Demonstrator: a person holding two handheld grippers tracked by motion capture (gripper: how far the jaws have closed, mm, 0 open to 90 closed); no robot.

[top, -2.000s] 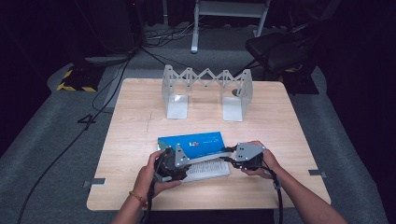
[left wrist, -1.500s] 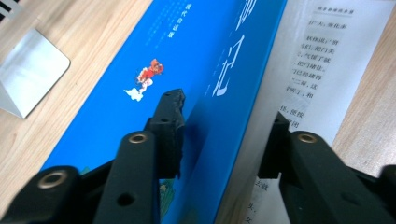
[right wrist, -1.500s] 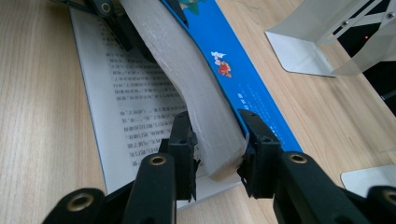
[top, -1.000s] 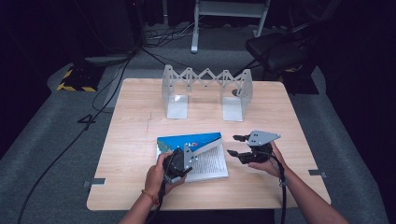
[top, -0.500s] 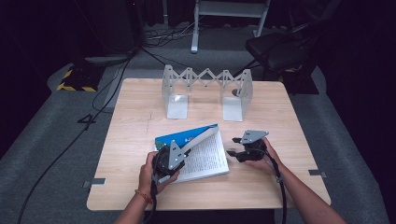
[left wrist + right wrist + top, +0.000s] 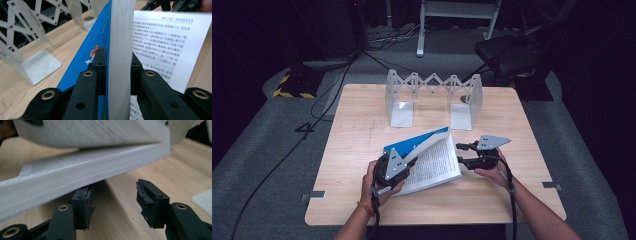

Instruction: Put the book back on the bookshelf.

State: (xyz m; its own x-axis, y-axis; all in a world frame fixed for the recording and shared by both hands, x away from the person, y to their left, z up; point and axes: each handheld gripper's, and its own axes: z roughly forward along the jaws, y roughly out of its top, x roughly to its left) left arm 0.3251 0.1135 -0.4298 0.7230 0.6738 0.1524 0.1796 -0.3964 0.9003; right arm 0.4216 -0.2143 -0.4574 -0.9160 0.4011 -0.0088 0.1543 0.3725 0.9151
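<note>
High view, book: the book point(image 6: 432, 160) lies open on the tabletop point(image 6: 362, 130), in front of the folding metal rack point(image 6: 434, 95), its blue cover point(image 6: 412, 142) and a thick wad of leaves lifted on the side away from the person.
High view, left tongs: the left tongs point(image 6: 404, 162) grip that lifted wad at the book's near left corner.
High view, right tongs: the right tongs point(image 6: 462, 152) sit just beside the book's right edge, level with the lower stack.
Left gripper view, grip: the left tongs point(image 6: 117, 65) are clenched on the cover point(image 6: 95, 47) and leaves point(image 6: 120, 37) together, the pads pressing from both sides; the printed page point(image 6: 162, 45) lies open past them.
Left gripper view, advice: hold this clamp steady and lift no higher, so the spine is not strained.
Right gripper view, state: the right tongs point(image 6: 113, 197) are released; the jaws have just been closing, with nothing between them yet.
Right gripper view, position: one pad point(image 6: 83, 198) sits under the overhanging page block point(image 6: 82, 167), the other point(image 6: 147, 195) out over bare tabletop.
Right gripper view, advice: I judge the next need is to pin the lower pages; bring the tongs onto the book's edge squarely, press gently, and avoid creasing loose leaves.
</note>
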